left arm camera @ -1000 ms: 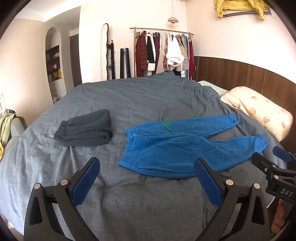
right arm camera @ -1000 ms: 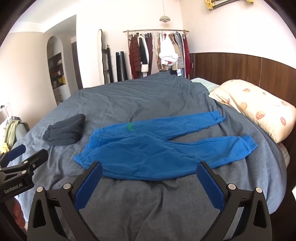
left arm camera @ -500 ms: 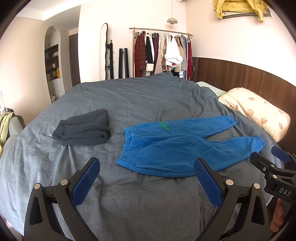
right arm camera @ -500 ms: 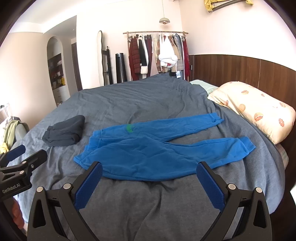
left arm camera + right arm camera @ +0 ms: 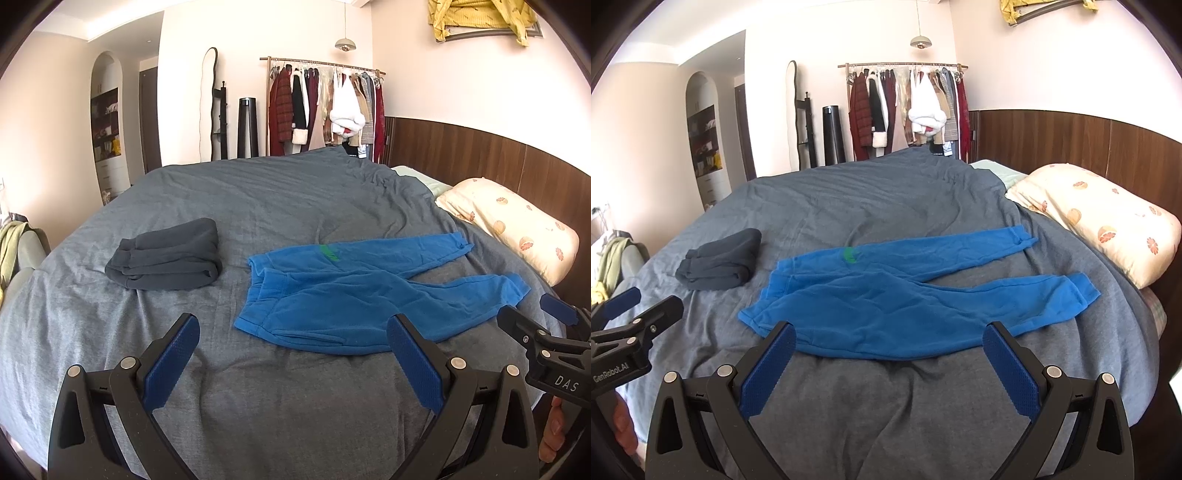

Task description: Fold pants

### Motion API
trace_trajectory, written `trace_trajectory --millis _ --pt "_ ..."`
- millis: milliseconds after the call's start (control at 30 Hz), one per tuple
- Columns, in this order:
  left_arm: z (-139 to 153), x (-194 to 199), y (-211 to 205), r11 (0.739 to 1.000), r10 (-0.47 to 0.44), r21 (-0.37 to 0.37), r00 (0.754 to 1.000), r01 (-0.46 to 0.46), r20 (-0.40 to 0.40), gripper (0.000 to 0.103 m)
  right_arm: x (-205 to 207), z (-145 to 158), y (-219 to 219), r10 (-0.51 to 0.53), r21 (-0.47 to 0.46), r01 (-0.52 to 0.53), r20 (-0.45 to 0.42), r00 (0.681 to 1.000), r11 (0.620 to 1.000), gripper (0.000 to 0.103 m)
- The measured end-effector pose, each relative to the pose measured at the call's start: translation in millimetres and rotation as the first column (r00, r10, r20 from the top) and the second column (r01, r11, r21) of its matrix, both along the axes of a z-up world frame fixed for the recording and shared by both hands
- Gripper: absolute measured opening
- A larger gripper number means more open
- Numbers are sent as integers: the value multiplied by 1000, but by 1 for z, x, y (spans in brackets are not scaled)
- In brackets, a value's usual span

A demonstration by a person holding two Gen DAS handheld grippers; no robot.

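Blue pants lie spread flat on the grey bed cover, waist to the left, both legs pointing right toward the pillow; they also show in the right wrist view. My left gripper is open and empty, held above the bed in front of the pants' waist. My right gripper is open and empty, held in front of the pants' near edge. Each gripper shows at the edge of the other's view.
A folded dark grey garment lies on the bed left of the pants. A patterned pillow rests at the right by the wooden headboard. A clothes rack stands beyond the bed.
Both cameras have shifted slightly; the pants and the folded garment lie as before. Both grippers stay open.
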State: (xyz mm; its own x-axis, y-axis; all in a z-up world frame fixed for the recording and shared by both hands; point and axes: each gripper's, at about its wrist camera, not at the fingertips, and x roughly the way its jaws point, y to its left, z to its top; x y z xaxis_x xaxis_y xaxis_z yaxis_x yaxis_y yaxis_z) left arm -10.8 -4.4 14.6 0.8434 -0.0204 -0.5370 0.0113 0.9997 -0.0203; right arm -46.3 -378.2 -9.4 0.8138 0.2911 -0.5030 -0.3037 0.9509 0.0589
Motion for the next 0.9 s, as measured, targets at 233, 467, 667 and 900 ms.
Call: trace_trajectory --millis 233,467,667,900 --pt "1 0 2 1000 2 -4 1000 -2 5 103 -1 0 -2 1 -4 -1 1 1000 1000 102" --pt "1 -1 10 1000 9 -10 1000 -9 12 103 -1 -1 0 3 -8 -3 1 1000 1000 102" --pt "0 0 13 1000 13 -13 1000 -13 13 103 -2 -2 1 3 -11 -3 0 1000 1000 102" --pt "-2 -1 18 1000 18 -21 1000 -17 12 103 -1 -4 4 9 -22 -9 0 1000 1000 102"
